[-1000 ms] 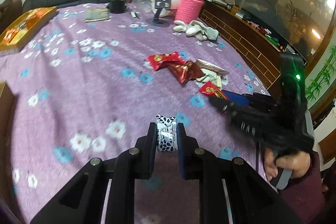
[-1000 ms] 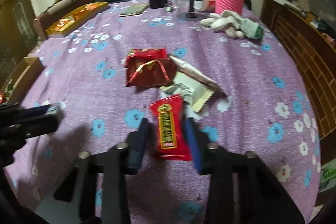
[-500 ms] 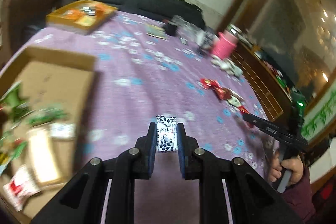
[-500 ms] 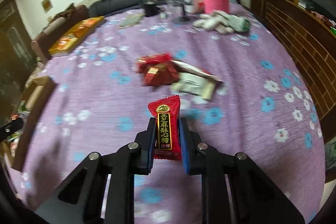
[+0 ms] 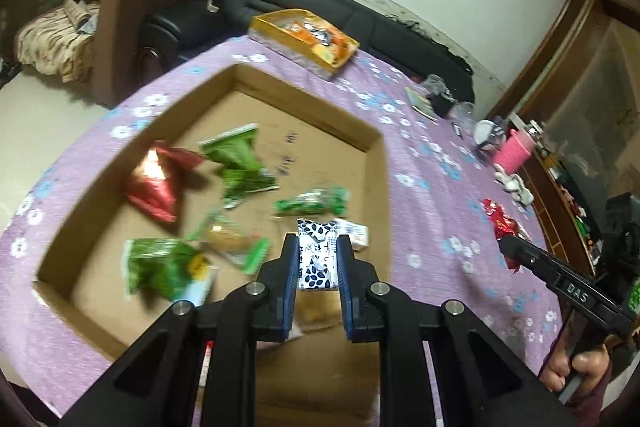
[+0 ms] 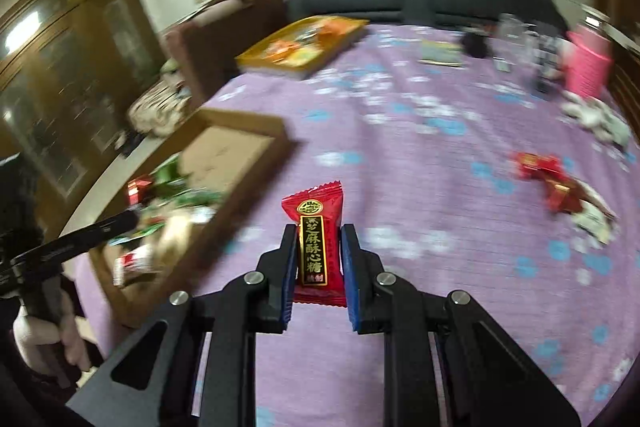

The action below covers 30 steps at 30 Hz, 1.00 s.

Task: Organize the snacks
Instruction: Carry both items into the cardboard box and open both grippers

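Left wrist view: the left gripper (image 5: 318,259) was clamped on a white snack packet with a dark blue leaf print (image 5: 316,254), its blue-padded fingers (image 5: 291,267) pressing the packet's two sides. The packet hung above the near right part of an open cardboard box (image 5: 372,131) that sat on a table covered by a purple floral cloth (image 5: 432,195). Inside the box lay several green wrappers (image 5: 236,155), a red foil pack (image 5: 154,187) and a small white pack (image 5: 354,233) (motion blur hid their finer print). At the table's far edge stood a yellow tray of sweets (image 5: 304,39), and toward the right rear a pink cup (image 5: 514,155). A few red wrapped sweets (image 5: 502,223) lay loose on the cloth well apart from the box, with the right gripper's black body (image 5: 568,287) reaching in just beside them.

Right wrist view: the right gripper (image 6: 319,259) was closed on a red candy packet bearing a black and gold label (image 6: 316,247), held upright above the cloth, beside and to the right of the box (image 6: 240,131). Loose red sweets (image 6: 548,179) lay farther right; the yellow tray (image 6: 300,47) and the pink cup (image 6: 588,67) appeared blurred at the rear.
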{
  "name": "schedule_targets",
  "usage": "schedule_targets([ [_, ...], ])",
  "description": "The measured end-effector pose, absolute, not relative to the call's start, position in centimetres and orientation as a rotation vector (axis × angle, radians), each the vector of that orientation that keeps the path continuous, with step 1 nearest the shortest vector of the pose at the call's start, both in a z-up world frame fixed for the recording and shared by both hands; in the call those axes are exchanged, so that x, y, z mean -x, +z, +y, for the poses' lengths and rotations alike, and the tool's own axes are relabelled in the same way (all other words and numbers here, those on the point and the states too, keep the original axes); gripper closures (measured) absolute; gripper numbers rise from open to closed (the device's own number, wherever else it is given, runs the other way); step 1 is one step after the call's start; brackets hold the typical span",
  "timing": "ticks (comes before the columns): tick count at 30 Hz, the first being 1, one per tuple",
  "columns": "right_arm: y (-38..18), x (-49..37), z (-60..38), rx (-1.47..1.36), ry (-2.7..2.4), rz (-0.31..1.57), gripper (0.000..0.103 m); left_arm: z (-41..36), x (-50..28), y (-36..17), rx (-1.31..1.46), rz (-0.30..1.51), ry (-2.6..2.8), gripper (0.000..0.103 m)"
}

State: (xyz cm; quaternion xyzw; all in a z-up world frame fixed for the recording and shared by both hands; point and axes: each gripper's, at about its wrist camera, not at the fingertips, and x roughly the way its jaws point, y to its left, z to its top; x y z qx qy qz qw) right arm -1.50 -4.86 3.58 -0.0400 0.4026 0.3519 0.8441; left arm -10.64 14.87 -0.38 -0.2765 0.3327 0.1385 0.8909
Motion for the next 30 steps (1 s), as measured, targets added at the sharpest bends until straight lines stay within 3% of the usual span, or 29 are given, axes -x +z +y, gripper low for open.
schedule_targets([
  [10,2.5,3.0,4.6,0.172,0.867,0.899,0.080,17.5,11.1,-2.3,0.593,0.717,0.332,0.086],
  [26,-0.5,-1.9,14.3,0.262,0.863,0.994,0.080,19.5,8.9,-2.6,0.555,0.757,0.379,0.084],
  [29,-1.2,-2.4,15.0,0.264,0.859,1.011,0.079,19.5,9.3,-2.7,0.566,0.758,0.365,0.078],
  [30,-1.3,-2.5,15.0,0.259,0.857,1.018,0.078,19.4,9.4,-2.5,0.567,0.754,0.360,0.071],
])
